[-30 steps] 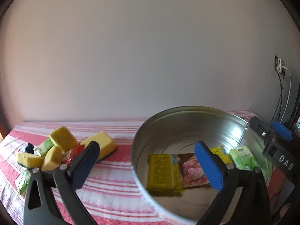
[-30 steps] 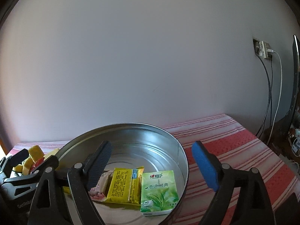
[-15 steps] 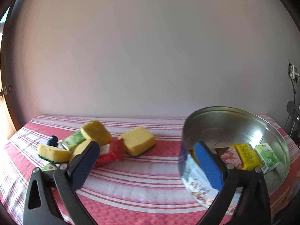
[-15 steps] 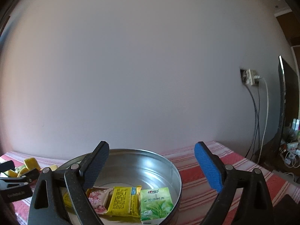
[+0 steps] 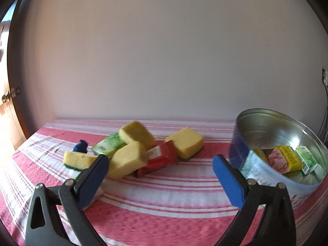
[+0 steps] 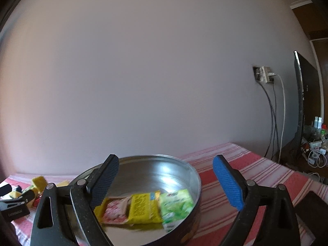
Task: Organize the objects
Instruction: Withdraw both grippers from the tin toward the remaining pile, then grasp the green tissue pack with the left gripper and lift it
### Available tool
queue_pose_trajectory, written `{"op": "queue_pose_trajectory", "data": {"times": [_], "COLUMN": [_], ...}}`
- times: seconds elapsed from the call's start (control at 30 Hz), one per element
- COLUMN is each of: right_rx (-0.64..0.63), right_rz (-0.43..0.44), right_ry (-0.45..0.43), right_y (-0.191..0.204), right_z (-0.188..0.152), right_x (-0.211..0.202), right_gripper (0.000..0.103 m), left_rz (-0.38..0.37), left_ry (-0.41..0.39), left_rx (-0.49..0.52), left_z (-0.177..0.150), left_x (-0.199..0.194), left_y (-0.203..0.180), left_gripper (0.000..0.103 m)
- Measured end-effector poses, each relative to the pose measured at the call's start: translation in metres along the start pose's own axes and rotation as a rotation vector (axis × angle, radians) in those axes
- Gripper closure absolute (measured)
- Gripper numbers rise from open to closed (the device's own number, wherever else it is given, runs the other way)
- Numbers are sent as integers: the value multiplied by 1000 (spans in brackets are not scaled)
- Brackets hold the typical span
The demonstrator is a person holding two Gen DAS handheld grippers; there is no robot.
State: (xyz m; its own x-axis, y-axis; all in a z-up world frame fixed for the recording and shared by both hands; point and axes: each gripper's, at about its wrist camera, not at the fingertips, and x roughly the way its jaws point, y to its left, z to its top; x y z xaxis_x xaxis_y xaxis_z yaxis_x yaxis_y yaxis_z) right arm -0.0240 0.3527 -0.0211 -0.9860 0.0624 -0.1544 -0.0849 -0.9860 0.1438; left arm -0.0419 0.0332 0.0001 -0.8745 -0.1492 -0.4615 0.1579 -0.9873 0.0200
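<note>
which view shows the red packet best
The left wrist view: the red packet lies in full sight on the striped cloth among the yellow sponges. The right wrist view shows only a red sliver at its far left edge, behind the left gripper.

Softly lit by daylight entering at far left of the left wrist view, warm and overexposed there. Bright glare on the inner wall of the metal tin (image 5: 287,131), repeated in the right wrist view (image 6: 164,170). Motion blur on the packets (image 6: 147,207) and tin wall. Strong fisheye bending, dark vignette at all corners. Faint shadows under the sponges (image 5: 127,162).
</note>
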Motion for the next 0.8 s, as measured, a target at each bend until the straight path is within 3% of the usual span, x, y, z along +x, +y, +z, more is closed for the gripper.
{"op": "queue_pose_trajectory", "data": {"times": [0.33, 0.6, 0.8], "right_rx": [-52, -94, -115], "right_rz": [96, 199, 274], "right_ry": [65, 125, 178], "right_y": [52, 101, 136], "right_z": [-13, -24, -31], "right_x": [-14, -18, -22], "right_gripper": [9, 9, 9], "left_rz": [36, 38, -11], "left_ry": [67, 215, 355], "left_rx": [-18, -61, -139], "left_z": [-8, -18, -27], "left_x": [5, 23, 51], "left_y": [63, 112, 135], "left_gripper": [1, 1, 12]}}
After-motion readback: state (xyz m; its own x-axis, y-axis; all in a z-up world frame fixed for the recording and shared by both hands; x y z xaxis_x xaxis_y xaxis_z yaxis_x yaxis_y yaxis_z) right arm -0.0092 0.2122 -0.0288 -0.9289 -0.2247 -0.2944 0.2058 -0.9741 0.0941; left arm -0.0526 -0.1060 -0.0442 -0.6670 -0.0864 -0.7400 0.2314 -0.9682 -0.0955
